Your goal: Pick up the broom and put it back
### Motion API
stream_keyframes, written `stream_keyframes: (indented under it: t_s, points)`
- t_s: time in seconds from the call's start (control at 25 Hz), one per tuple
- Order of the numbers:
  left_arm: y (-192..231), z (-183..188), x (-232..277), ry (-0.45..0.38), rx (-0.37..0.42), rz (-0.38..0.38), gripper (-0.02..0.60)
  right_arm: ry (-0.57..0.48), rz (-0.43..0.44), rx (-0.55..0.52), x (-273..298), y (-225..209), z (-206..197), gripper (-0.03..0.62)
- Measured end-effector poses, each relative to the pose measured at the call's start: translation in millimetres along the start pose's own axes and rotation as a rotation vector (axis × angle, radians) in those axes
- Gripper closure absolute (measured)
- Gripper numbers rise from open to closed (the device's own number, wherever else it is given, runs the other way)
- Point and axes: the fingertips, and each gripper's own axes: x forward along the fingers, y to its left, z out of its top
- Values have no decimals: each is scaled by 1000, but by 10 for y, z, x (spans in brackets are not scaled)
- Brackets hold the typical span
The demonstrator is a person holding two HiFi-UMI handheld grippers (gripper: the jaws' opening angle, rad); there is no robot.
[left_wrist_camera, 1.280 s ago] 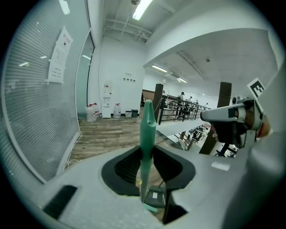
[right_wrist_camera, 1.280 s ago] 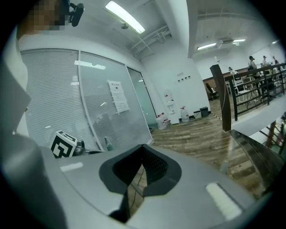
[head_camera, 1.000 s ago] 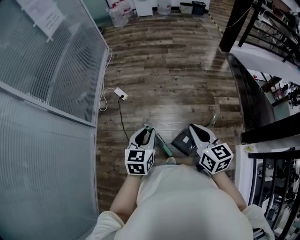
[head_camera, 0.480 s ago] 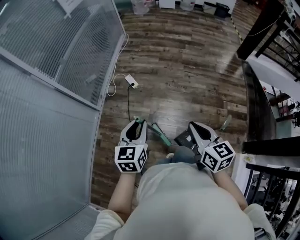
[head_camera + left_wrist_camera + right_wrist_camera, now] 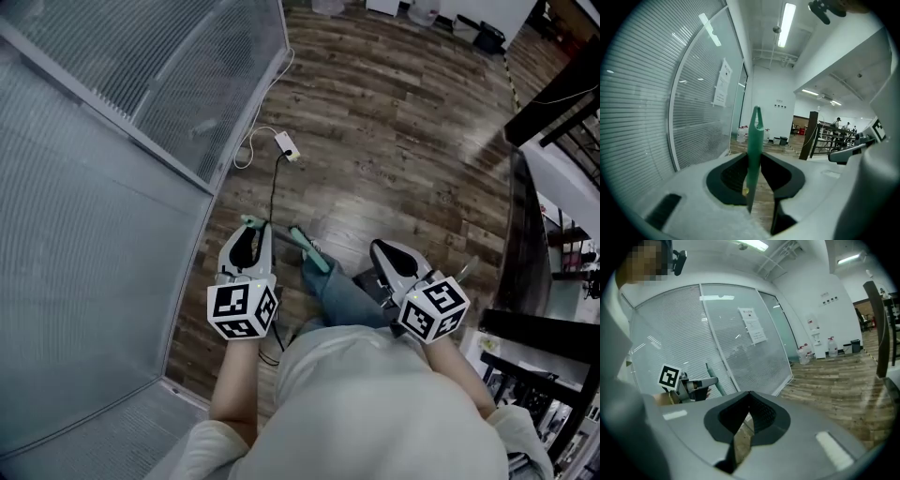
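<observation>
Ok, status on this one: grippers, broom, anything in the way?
Left gripper shut on green broom handle. Right gripper shut on dark dustpan. Plug and cable on floor ahead, glass partition at left.

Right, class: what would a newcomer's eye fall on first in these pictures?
The green broom handle stands out first, clamped upright in the left hand-held gripper, dead centre of the left gripper view. In the head view, the black-and-white marker cubes catch the eye near the bottom. The glass wall is at left and the wood floor lies ahead.
</observation>
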Motion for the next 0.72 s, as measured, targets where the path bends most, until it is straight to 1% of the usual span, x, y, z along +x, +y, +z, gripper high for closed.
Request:
stream_keyframes:
  t_s: [0.08,0.16,0.4,0.72]
  points:
    - [143,18,15,-5,7,37,488,20,39,-14,166,31,15,588]
    - [328,7,49,-5,-4,80,488,44,78,-28,369,52,31,589]
    - [914,57,67,-15,-63,208,488,88,188,-62,1087,192,212,588]
    - [1741,180,60,-33,-142,346,488,155,332,-116,2093,591,551,588]
